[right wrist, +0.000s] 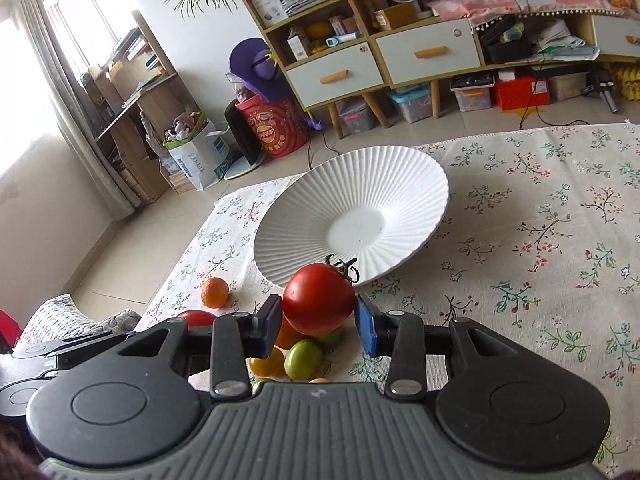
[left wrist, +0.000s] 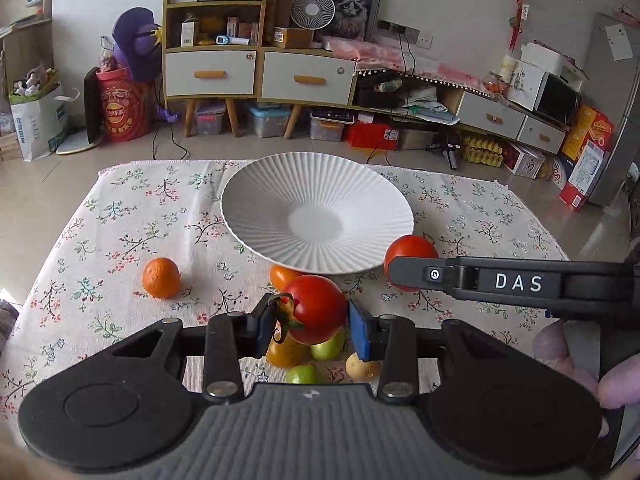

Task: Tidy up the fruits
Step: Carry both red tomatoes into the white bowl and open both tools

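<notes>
Both grippers hold a red tomato: left gripper (left wrist: 308, 326) grips one (left wrist: 316, 308), right gripper (right wrist: 318, 320) another (right wrist: 318, 298), near the empty white plate (left wrist: 248, 184). Carry each over the far rim, lower gently, release one after another to avoid collision.

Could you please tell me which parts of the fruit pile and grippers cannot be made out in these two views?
- Left wrist view: the right gripper's fingertips and grip are hidden behind its own finger, covering part of a red tomato.
- Left wrist view: the held tomato and the left gripper hide most of the small fruit pile.
- Right wrist view: the gripper body cuts off the pile's near fruits.
</notes>
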A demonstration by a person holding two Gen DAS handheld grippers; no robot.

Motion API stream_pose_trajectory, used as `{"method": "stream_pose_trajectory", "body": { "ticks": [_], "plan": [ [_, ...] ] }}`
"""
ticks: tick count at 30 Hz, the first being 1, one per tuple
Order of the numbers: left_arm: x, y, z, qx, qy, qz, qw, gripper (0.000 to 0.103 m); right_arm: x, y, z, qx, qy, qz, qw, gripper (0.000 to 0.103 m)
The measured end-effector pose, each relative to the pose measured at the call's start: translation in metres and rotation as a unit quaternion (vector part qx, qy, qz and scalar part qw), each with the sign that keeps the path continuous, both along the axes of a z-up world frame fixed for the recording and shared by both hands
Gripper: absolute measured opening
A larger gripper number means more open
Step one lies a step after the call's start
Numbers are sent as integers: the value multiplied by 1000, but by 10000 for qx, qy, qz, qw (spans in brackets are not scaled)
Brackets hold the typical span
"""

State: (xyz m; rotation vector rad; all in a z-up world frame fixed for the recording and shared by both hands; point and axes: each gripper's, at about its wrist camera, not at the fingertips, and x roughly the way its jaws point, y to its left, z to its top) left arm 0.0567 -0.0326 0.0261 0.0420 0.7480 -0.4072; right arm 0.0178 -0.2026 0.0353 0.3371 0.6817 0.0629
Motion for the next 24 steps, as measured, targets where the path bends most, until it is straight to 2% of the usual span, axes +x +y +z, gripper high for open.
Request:
{"method": "stream_pose_trajectory", "body": {
  "ticks": [4,9,12,18,24],
  "plan": [
    [20,-12,-2,149,-221,-178,9995,34,14,-4,-1,-158,26,-20,9999,36],
    [48,-21,-10,174,-270,-243,9992,34,34,-17,-2,-159,25,-96,9998,36],
    [61,-26,-17,223,-290,-251,9990,34,46,-20,-4,-331,61,-68,9994,36],
    [77,-39,-32,432,-401,-293,9978,34,59,-19,-12,-764,187,32,9969,36],
    [87,-48,-44,697,-420,-316,9962,34,64,-23,-14,-817,211,55,9964,36]
  ]
}}
